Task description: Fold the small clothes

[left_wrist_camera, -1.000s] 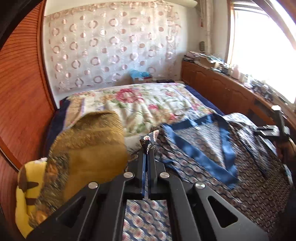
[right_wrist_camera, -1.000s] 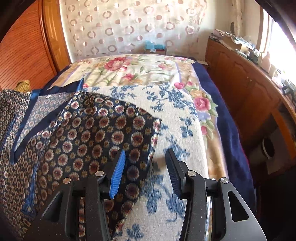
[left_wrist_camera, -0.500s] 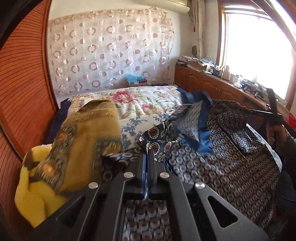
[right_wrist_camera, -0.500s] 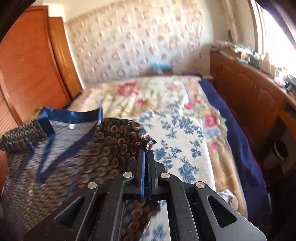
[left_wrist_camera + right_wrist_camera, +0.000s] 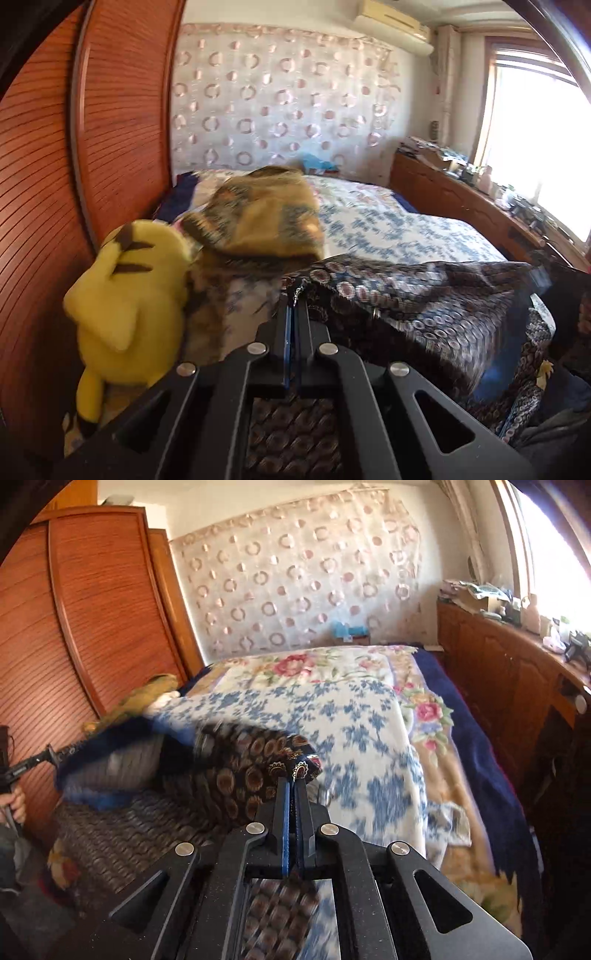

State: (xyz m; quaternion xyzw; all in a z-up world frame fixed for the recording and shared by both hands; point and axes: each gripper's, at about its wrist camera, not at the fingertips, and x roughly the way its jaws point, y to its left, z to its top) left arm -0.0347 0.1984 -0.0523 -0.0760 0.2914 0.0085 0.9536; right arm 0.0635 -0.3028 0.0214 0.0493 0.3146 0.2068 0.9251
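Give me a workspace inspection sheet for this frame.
Surface: bed with blue-flowered blanket, floral quilt beyond.
Job's things: patterned garment lifted, stretched between both grippers.
Clutter: yellow plush toy and gold-brown cloth by the wardrobe.
Grippers: left gripper shut on one garment edge; right gripper shut on another, jaws together.
Cables: nothing seen.
Surroundings: wooden wardrobe, circle-print curtain, cluttered sideboard under bright window.
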